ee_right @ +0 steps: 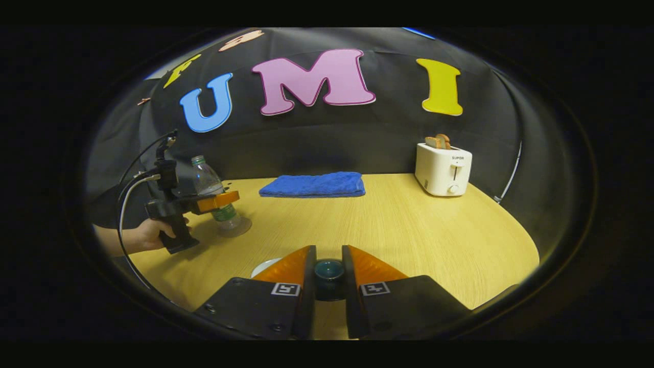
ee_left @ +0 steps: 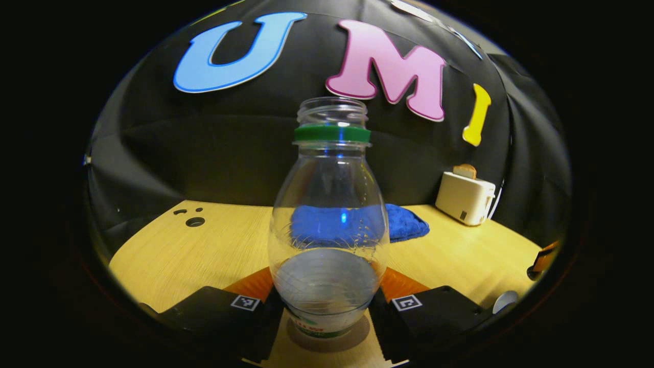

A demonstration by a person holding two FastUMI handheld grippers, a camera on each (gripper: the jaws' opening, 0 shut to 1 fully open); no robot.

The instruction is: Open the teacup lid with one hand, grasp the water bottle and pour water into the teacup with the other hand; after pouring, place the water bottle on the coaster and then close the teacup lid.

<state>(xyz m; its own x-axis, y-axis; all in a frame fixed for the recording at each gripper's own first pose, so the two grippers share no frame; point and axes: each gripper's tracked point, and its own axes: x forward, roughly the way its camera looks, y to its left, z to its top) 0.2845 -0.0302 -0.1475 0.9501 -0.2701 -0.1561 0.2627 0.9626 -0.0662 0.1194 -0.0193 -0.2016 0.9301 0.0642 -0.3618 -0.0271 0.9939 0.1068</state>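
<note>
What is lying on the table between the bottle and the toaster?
A folded blue towel lies between the bottle and the toaster, near the back wall, in the right gripper view.

One water bottle, one toaster, one blue towel — two claws.

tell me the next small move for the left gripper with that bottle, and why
Probably open the left gripper and ease it back. The water bottle stands upright on what looks like the coaster, with only a little water in it, so pouring seems done. The right gripper holds the lid knob, ready to close the teacup.
</note>
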